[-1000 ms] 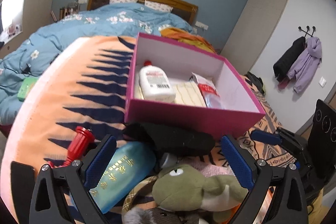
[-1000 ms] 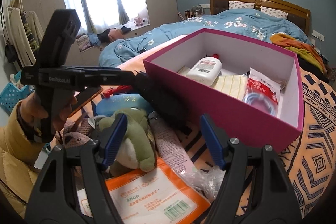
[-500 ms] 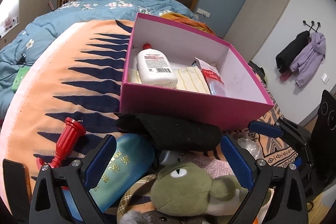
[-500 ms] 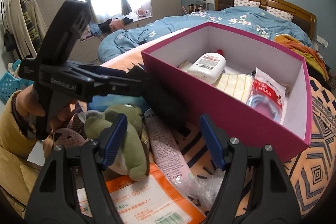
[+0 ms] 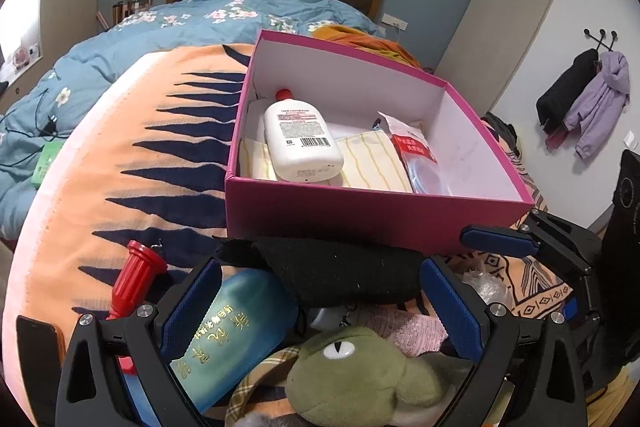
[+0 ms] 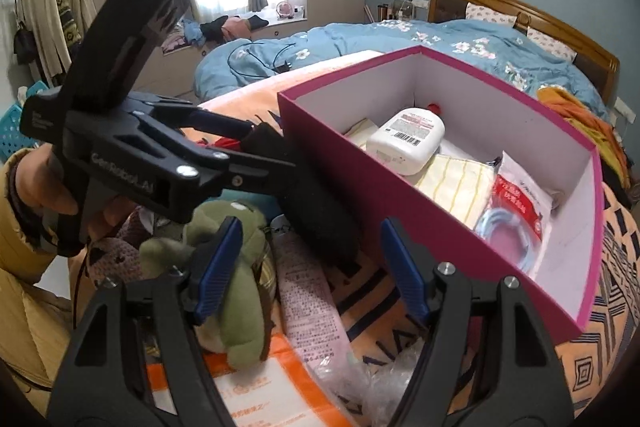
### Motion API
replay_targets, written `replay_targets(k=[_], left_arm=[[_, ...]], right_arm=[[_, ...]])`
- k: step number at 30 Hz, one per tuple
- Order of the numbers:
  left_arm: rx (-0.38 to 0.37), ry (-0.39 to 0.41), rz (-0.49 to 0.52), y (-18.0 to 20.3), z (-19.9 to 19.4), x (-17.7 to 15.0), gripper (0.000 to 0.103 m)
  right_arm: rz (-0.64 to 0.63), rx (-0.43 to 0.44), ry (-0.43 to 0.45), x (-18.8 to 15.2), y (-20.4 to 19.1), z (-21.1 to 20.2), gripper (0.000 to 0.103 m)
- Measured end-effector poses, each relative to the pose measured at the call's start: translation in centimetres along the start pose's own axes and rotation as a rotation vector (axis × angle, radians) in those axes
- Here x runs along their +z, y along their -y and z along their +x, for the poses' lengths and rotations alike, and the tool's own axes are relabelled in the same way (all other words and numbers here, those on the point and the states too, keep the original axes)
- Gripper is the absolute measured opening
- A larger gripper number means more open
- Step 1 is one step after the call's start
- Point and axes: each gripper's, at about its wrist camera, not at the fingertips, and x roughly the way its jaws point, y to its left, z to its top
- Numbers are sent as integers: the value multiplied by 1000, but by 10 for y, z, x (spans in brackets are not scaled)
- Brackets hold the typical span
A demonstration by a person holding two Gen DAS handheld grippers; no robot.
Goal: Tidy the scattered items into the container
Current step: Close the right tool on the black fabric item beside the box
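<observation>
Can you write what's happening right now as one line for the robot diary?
left gripper: open, around black cloth | right gripper: open, empty | box: bottle inside

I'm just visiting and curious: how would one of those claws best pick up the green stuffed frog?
Probably across the green frog's rounded head, coming down from above. The head is uppermost and soft enough to squash between the pads; the body is tangled among other clutter. The left gripper is open wide enough.

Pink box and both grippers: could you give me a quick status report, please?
Left gripper open over black cloth. Right gripper open, empty. Pink box holds lotion bottle. Green plush and blue bottle outside.
</observation>
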Motion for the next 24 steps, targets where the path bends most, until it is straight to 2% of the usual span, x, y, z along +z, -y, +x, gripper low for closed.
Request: replay_targets(k=[10,13,15,17,22,24], left_arm=[[-61,-41,-50,-12,16,6,100],[-88,-53,-73,-16,19,6,86],[-103,-69,-83,-19,22,5,73],[-125,-84,-81,-19,24,3,69],[-124,-72,-99,-22,21,3,69],[-144,-78,-115,-26,22,4,56]], right_arm=[[4,22,-21,6,7,16,73],[3,42,-30,8,8,20,73],[3,49,-36,10,9,23,73],[0,53,-44,11,10,26,73],[-11,57,-64,11,9,32,72],[-15,59,-72,11,8,34,70]])
